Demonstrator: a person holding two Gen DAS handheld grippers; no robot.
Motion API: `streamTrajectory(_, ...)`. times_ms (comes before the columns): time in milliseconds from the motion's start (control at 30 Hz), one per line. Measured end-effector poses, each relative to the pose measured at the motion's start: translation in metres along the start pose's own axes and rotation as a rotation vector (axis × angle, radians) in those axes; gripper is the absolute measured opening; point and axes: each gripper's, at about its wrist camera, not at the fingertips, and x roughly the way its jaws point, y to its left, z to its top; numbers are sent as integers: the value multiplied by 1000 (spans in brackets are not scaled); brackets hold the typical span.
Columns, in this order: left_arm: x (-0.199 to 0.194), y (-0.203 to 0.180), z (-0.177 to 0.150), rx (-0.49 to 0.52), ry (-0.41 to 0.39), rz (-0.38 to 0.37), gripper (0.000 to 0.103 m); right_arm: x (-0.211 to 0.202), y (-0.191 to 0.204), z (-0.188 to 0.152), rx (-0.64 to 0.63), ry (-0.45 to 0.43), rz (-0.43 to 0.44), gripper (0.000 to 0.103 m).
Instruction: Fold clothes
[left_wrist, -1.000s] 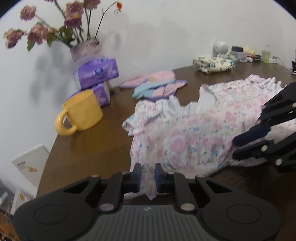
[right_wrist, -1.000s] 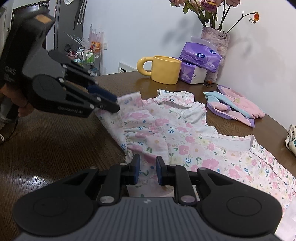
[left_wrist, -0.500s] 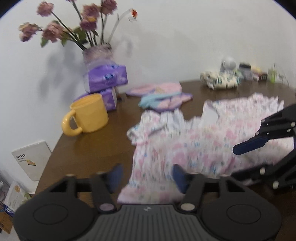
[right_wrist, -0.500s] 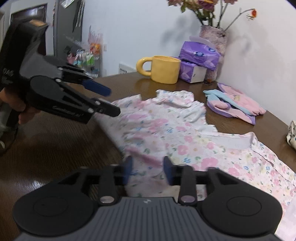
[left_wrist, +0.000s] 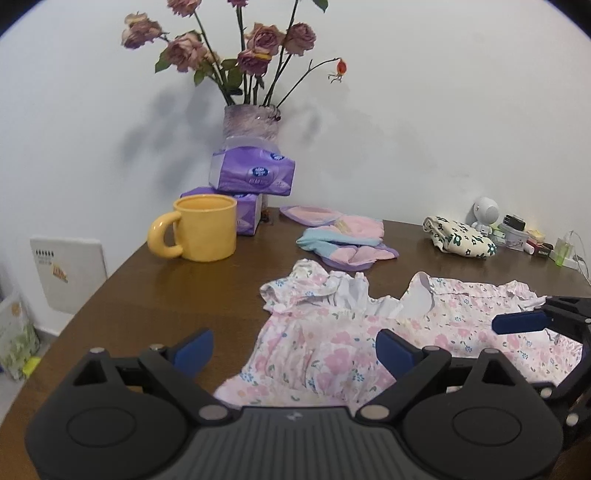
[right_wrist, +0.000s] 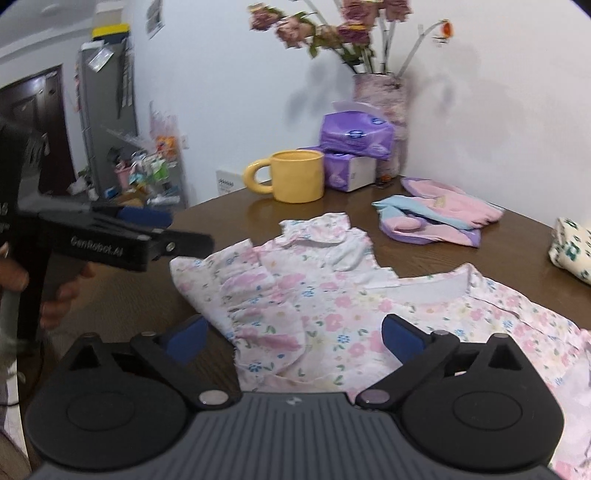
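Note:
A pink floral dress lies partly folded on the brown table. My left gripper hovers over the dress's near edge. Its jaws are opening wide; cloth lies below the gap and the pads do not press it. My right gripper stands the same way over another stretch of that edge, jaws opening and free of the fabric. In the left wrist view the right gripper shows at the right. In the right wrist view the left gripper comes in from the left, held by a hand.
A yellow mug, purple tissue packs and a vase of dried roses stand at the back by the wall. A folded pink and blue garment and a cream floral bundle lie behind the dress. Small clutter sits far right.
Both grippers were shut on the dress's near edge; they have let go, opened wide and lifted a little. The cloth now lies loose on the table.

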Motion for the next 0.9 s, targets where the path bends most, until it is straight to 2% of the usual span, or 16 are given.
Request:
streamTrajectory(433, -5, -28, -6, -61, 8, -17, 96, -23, -16, -13, 140, -17, -75, 103)
streamTrajectory(667, -7, -45, -8, -57, 21, -1, 96, -37, -30, -22, 235, -33, -94, 103)
streamTrajectory(900, -9, -57, -12, -79, 38, 19, 96, -49, -36, -30, 260, -41, -147, 103)
